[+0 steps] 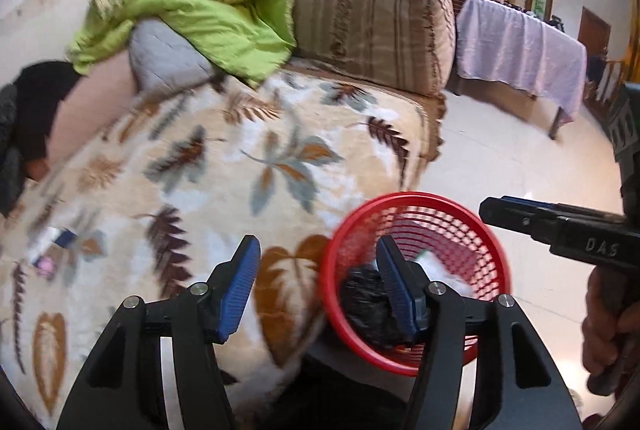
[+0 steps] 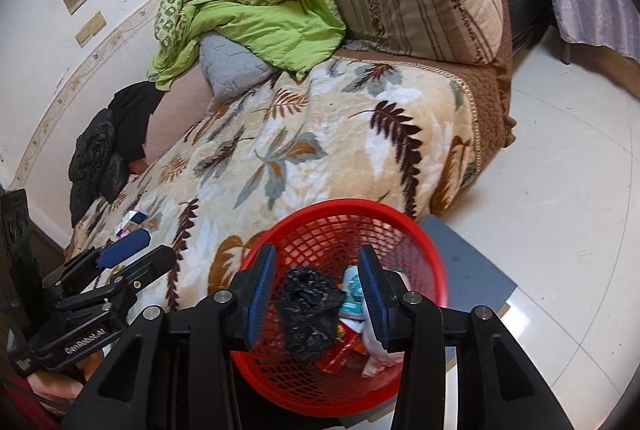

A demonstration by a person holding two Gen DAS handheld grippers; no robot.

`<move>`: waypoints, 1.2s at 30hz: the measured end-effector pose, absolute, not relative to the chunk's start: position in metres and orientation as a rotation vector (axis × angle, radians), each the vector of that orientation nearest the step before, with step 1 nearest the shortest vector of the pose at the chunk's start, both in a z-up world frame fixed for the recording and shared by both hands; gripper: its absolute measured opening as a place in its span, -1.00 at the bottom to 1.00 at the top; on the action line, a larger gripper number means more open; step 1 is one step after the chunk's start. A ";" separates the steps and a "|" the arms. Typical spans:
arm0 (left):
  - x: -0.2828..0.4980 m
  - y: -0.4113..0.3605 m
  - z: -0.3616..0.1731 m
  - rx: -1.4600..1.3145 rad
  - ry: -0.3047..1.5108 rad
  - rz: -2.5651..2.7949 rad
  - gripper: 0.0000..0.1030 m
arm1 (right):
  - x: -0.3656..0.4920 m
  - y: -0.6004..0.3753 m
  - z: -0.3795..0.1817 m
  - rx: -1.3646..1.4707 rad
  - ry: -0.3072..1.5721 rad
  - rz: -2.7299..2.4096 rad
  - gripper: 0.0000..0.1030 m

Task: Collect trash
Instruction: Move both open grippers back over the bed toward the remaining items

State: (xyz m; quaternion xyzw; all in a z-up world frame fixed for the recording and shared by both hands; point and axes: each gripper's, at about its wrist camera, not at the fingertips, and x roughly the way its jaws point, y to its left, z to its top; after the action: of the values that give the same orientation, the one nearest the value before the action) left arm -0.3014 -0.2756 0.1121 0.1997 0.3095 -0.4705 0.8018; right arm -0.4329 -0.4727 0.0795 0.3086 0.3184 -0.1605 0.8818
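Currently both claws spread, nothing pinched. Right gripper [image 2: 316, 290] above red basket [image 2: 424, 258], at 6 o'clock off the leaf-print blanket [image 2: 304, 149]; black bag [image 2: 308, 310] and wrappers [image 2: 352, 294] inside. Left gripper [image 1: 316, 290] straddles basket rim.

Both your grippers stand parted, gripping nothing.

Your left gripper [image 1: 318, 288] tilts downward, its blue pads [image 1: 240, 286] apart and bare. Your right gripper [image 2: 316, 294] tilts downward too, jaws apart, your hand [image 1: 608, 330] wrapped round its handle.
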 end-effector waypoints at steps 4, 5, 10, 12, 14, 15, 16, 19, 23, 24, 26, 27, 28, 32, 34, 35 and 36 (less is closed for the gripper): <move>-0.295 -0.262 0.115 0.436 0.624 -0.963 0.18 | -0.419 -0.460 0.086 0.623 0.664 -0.299 -0.12; -0.293 -0.260 0.116 0.435 0.620 -0.953 0.18 | -0.416 -0.456 0.087 0.617 0.665 -0.292 -0.12; -0.280 -0.244 0.117 0.418 0.617 -0.914 0.18 | -0.394 -0.441 0.095 0.591 0.665 -0.248 -0.12; -0.275 -0.237 0.118 0.409 0.617 -0.898 0.18 | -0.384 -0.434 0.096 0.575 0.669 -0.231 -0.12; -0.268 -0.229 0.119 0.392 0.621 -0.881 0.19 | -0.371 -0.425 0.098 0.558 0.678 -0.211 -0.12; -0.265 -0.225 0.119 0.382 0.624 -0.872 0.19 | -0.365 -0.420 0.099 0.549 0.683 -0.200 -0.12; -0.259 -0.219 0.119 0.371 0.629 -0.858 0.20 | -0.360 -0.417 0.098 0.543 0.688 -0.192 -0.12; -0.246 -0.205 0.119 0.341 0.643 -0.826 0.20 | -0.343 -0.405 0.098 0.527 0.701 -0.163 -0.12; -0.226 -0.187 0.115 0.303 0.663 -0.783 0.21 | -0.322 -0.390 0.099 0.498 0.718 -0.133 -0.12; -0.221 -0.183 0.114 0.293 0.669 -0.774 0.21 | -0.317 -0.387 0.099 0.494 0.721 -0.126 -0.12; -0.210 -0.174 0.111 0.273 0.682 -0.754 0.22 | -0.307 -0.380 0.098 0.480 0.729 -0.112 -0.12; -0.204 -0.169 0.109 0.263 0.689 -0.741 0.22 | -0.299 -0.375 0.097 0.473 0.737 -0.104 -0.12; -0.197 -0.164 0.107 0.249 0.698 -0.725 0.22 | -0.295 -0.372 0.096 0.470 0.743 -0.098 -0.12; -0.168 -0.141 0.097 0.192 0.736 -0.664 0.22 | -0.271 -0.356 0.091 0.481 0.765 -0.070 -0.11; -0.151 -0.127 0.091 0.158 0.756 -0.625 0.22 | -0.257 -0.346 0.087 0.491 0.773 -0.063 -0.04; -0.143 -0.121 0.089 0.142 0.763 -0.605 0.22 | -0.250 -0.341 0.086 0.494 0.775 -0.060 -0.03; -0.134 -0.113 0.086 0.124 0.770 -0.580 0.22 | -0.243 -0.335 0.083 0.497 0.779 -0.056 -0.02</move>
State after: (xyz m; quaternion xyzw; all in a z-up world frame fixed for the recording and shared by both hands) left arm -0.1335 -0.1130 0.0863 0.0596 0.3698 -0.2789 0.8842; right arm -0.2426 -0.3354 0.0833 0.2396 0.3756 -0.0270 0.8949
